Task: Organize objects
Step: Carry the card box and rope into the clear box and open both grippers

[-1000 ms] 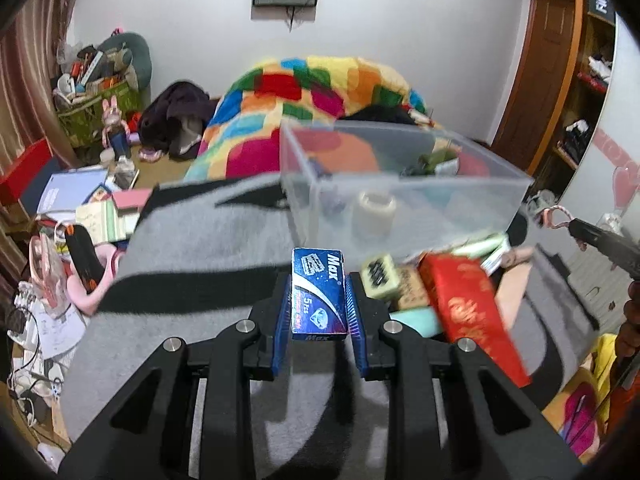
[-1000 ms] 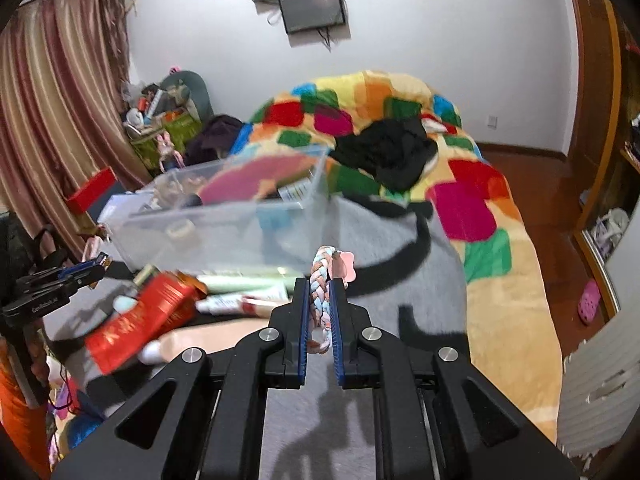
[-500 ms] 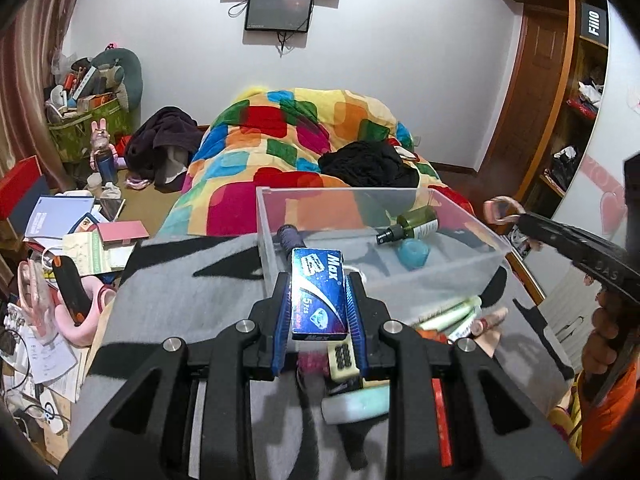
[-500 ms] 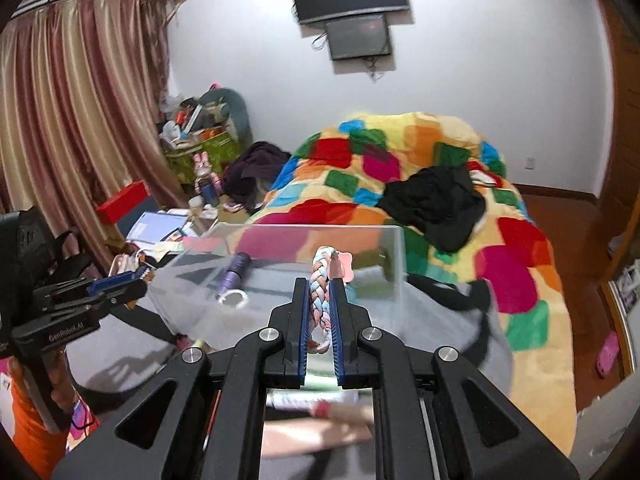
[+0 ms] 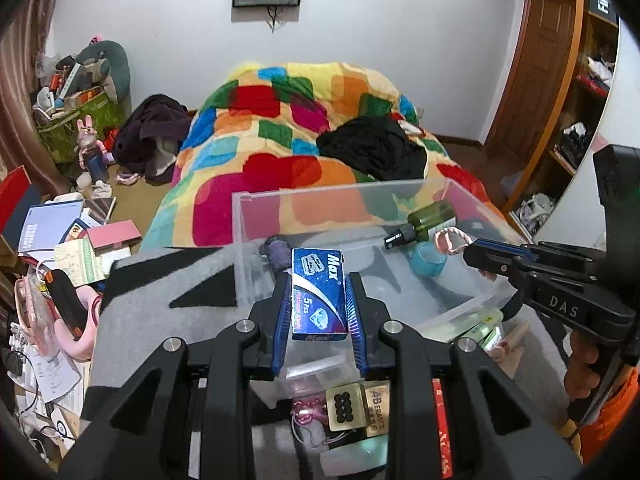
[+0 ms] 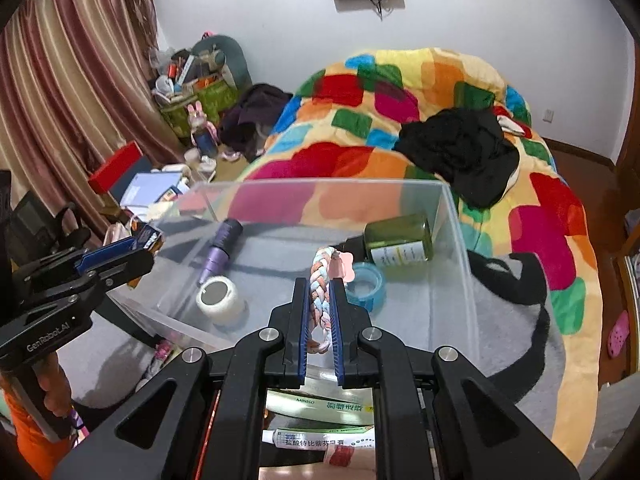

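**Q:** Both grippers are carrying something. What, and where are they relative to the clear plastic bin [image 5: 436, 196]?

**A:** Starting at the left, the left gripper [image 5: 319, 302] has its jaws pressed against the two long sides of a blue razor-blade box [image 5: 318, 294], held lengthwise and level. It hangs over the bin's near left corner, seemingly so the box can drop inside and not onto the grey blanket [image 5: 160, 280] under the bin. To the right, the right gripper [image 6: 320, 312] pinches a braided hair tie [image 6: 320, 284] in pink, orange and pale blue; its jaws are nearly together, with only the braid between them. It sits above the bin's near wall, towards the middle.

**Q:** What is already in the bin?

**A:** From left to right: a purple tube [image 6: 220, 250], a white tape roll [image 6: 219, 299], a blue tape roll [image 6: 366, 286] and a green spray bottle [image 6: 396, 238] lying on its side by the far right wall.

**Q:** And outside it?

**A:** Just in front of the bin's near wall lie an eraser [image 5: 378, 412] and tubes of cream [image 6: 320, 438], not yet sorted. Both held items appear ready for release.
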`<act>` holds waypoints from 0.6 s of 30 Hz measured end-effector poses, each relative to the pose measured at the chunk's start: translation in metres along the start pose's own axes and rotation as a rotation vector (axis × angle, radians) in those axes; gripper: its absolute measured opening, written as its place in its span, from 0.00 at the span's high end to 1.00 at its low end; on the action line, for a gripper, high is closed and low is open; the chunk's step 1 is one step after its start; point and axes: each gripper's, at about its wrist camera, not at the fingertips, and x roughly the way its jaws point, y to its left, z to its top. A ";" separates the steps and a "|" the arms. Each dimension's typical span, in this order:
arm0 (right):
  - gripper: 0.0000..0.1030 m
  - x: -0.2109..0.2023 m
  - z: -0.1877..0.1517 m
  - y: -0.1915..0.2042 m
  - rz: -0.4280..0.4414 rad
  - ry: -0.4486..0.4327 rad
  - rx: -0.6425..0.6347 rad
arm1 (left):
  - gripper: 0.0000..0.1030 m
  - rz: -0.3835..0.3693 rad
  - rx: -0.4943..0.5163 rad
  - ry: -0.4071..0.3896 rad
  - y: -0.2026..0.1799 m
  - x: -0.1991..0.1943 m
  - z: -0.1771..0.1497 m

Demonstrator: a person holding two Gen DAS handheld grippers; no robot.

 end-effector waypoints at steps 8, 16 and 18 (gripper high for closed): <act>0.90 0.002 -0.001 0.015 -0.015 0.021 -0.053 | 0.74 -0.007 -0.006 0.030 0.001 0.010 -0.003; 0.88 -0.008 -0.004 0.019 -0.010 0.013 -0.067 | 0.68 -0.029 -0.009 0.024 0.002 0.000 -0.008; 0.83 -0.014 -0.006 0.018 -0.006 0.004 -0.068 | 0.64 -0.037 -0.014 0.016 0.002 -0.005 -0.009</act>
